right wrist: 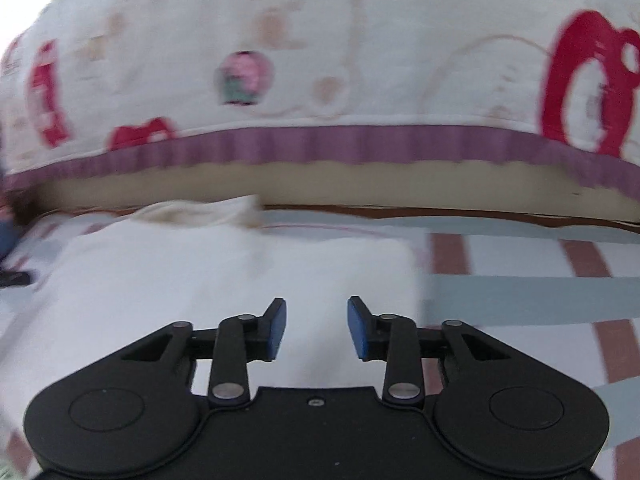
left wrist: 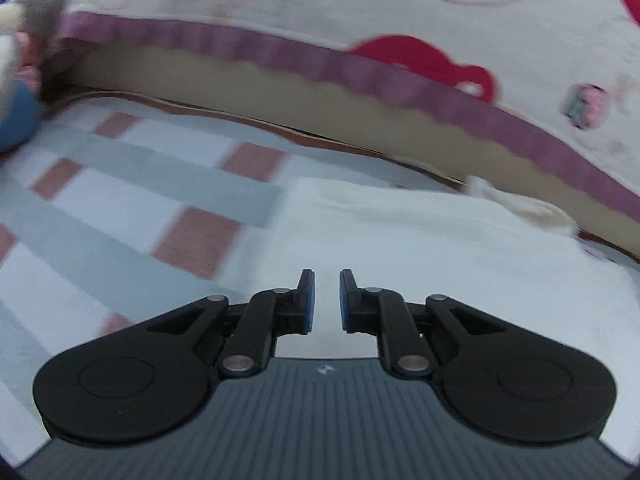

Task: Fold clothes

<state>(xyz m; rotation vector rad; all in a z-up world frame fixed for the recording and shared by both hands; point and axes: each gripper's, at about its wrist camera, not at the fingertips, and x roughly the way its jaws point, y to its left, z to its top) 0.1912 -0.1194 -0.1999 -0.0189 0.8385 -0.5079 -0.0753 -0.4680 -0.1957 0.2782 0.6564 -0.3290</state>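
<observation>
With both the left gripper (left wrist: 325,298) and right gripper (right wrist: 316,328) open and empty over the white garment (right wrist: 224,276), the next fold needs its near edge pinched.

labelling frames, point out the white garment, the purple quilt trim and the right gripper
white garment (right wrist: 224,276): right wrist view, flat middle
purple quilt trim (right wrist: 320,146): right wrist view, band's centre
right gripper (right wrist: 317,328): right wrist view, between the fingertips

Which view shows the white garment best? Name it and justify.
The right wrist view: the white garment lies almost whole there, its right edge and bunched far end visible on the checked sheet. The left wrist view shows only its left part, running out of frame.
</observation>
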